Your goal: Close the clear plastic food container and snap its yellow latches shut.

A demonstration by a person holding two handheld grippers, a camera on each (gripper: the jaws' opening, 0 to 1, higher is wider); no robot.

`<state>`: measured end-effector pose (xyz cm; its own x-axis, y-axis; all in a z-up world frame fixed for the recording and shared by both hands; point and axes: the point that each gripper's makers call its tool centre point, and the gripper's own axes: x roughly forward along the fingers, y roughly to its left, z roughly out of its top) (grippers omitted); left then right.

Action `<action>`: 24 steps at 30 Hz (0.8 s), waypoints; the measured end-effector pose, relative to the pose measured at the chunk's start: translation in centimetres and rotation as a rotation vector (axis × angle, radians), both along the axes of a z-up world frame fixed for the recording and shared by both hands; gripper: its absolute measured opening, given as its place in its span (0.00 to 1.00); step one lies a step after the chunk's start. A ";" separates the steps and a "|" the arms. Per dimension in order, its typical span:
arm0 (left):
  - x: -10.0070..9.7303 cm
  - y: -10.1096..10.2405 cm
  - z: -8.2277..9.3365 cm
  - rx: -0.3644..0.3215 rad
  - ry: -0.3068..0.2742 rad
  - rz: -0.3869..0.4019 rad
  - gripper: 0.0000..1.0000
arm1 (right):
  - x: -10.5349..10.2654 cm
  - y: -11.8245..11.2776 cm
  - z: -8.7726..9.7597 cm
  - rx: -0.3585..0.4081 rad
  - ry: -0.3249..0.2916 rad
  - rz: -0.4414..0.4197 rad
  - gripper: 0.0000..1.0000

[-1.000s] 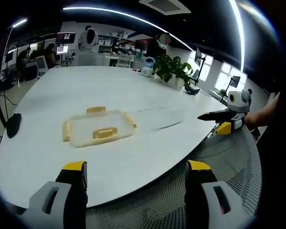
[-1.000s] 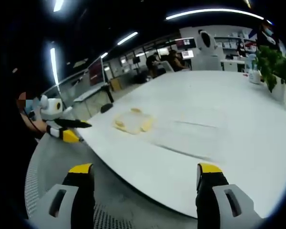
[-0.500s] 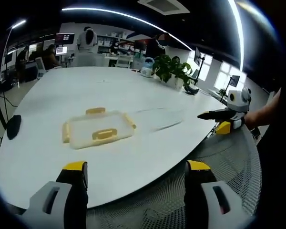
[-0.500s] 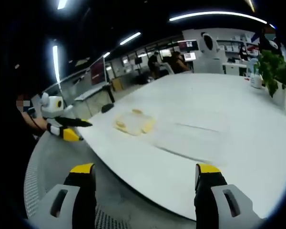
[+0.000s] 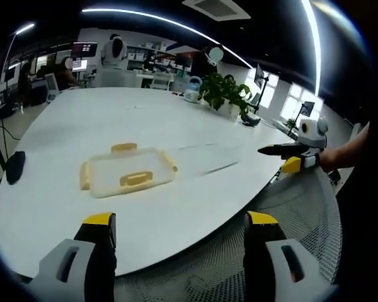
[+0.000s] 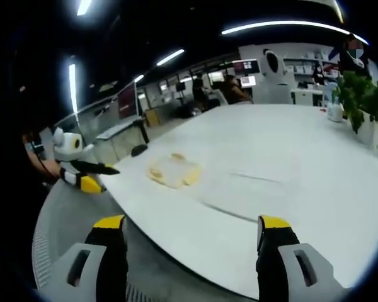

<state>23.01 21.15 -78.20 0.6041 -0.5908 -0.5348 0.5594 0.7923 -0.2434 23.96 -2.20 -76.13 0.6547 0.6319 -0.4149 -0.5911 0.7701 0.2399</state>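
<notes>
Clearly, both tools hang off the near edge of the desk (image 5: 195,119), well apart from the work. The left tool (image 5: 179,236) has its jaws spread wide and holds nothing; the right tool (image 6: 192,239) is likewise wide open and empty. The container (image 5: 127,171) lies flat on the desk, left of centre in the left gripper view, with yellow latches (image 5: 137,179) on its sides, and it shows far and small in the right gripper view (image 6: 172,171). Just right of it lies a faint clear sheet (image 5: 208,157), probably the lid, though I cannot tell for sure.

The step in hand, I judge, is the approach. To do it well, bring both tools in low over the desk, one to each side. Seat the lid squarely before touching any latch. Steady the container with one tool while the other presses, since it looks light and may skid on the smooth desk.
</notes>
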 end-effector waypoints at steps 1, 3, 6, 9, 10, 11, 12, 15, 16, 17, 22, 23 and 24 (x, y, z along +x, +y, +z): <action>0.0 0.0 0.1 -0.003 0.000 0.000 0.84 | 0.2 0.1 0.2 0.005 -0.009 0.001 0.85; 0.1 -0.1 0.2 -0.007 -0.005 0.002 0.84 | 0.5 0.6 1.1 0.029 -0.047 0.016 0.83; 0.2 0.0 0.3 -0.004 -0.010 0.002 0.84 | 0.7 0.8 1.3 0.024 -0.049 0.020 0.82; 0.5 0.0 0.3 -0.002 -0.009 0.001 0.84 | 0.8 1.2 1.2 0.010 -0.054 0.036 0.82; 0.6 0.0 0.4 -0.002 -0.008 0.002 0.84 | 0.7 1.3 1.2 0.006 -0.055 0.041 0.82; 0.7 0.0 0.5 -0.002 -0.011 0.002 0.84 | 0.7 1.4 1.2 0.005 -0.055 0.045 0.82; 0.8 0.0 0.5 -0.001 -0.014 0.002 0.84 | 0.7 1.5 1.3 0.008 -0.057 0.045 0.82; 1.1 0.1 0.7 0.005 -0.019 0.002 0.84 | 0.9 1.5 1.5 0.017 -0.061 0.037 0.82; 1.2 0.1 0.7 0.004 -0.020 0.002 0.84 | 1.0 1.5 1.6 0.019 -0.063 0.034 0.82; 1.3 0.1 0.8 0.003 -0.019 0.004 0.84 | 1.1 1.5 1.8 0.019 -0.066 0.032 0.82; 1.8 0.3 1.1 -0.004 -0.025 0.007 0.84 | 1.8 1.5 2.6 0.025 -0.078 0.031 0.82; 1.9 0.3 1.1 -0.004 -0.025 0.006 0.84 | 2.0 1.6 2.7 0.027 -0.080 0.031 0.82; 2.0 0.3 1.2 -0.003 -0.027 0.006 0.84 | 2.2 1.7 2.9 0.031 -0.084 0.032 0.82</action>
